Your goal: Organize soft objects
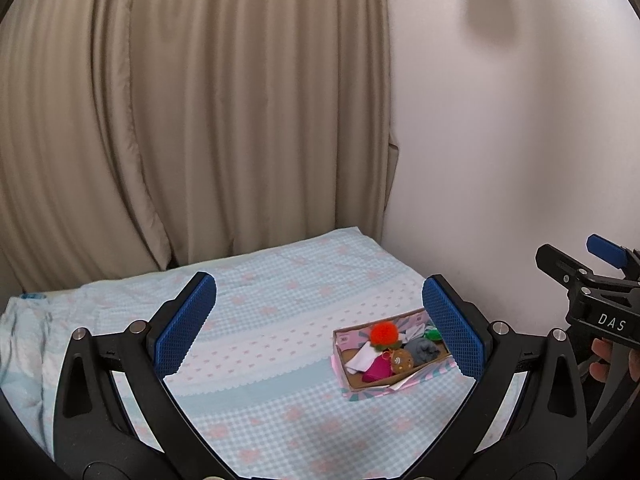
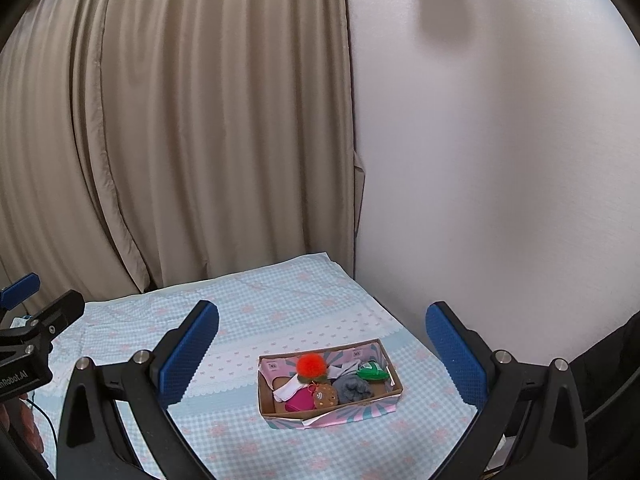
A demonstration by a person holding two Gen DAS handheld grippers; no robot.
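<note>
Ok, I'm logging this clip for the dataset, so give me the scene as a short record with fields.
surface: bed with light blue checked sheet
container: open shallow cardboard box on the sheet
contents: fluffy orange pompom, grey cloth, green soft item, magenta cloth, white cloth, brown round plush
left gripper: open, empty
right gripper: open, empty
backdrop: beige curtain, white wall
</note>
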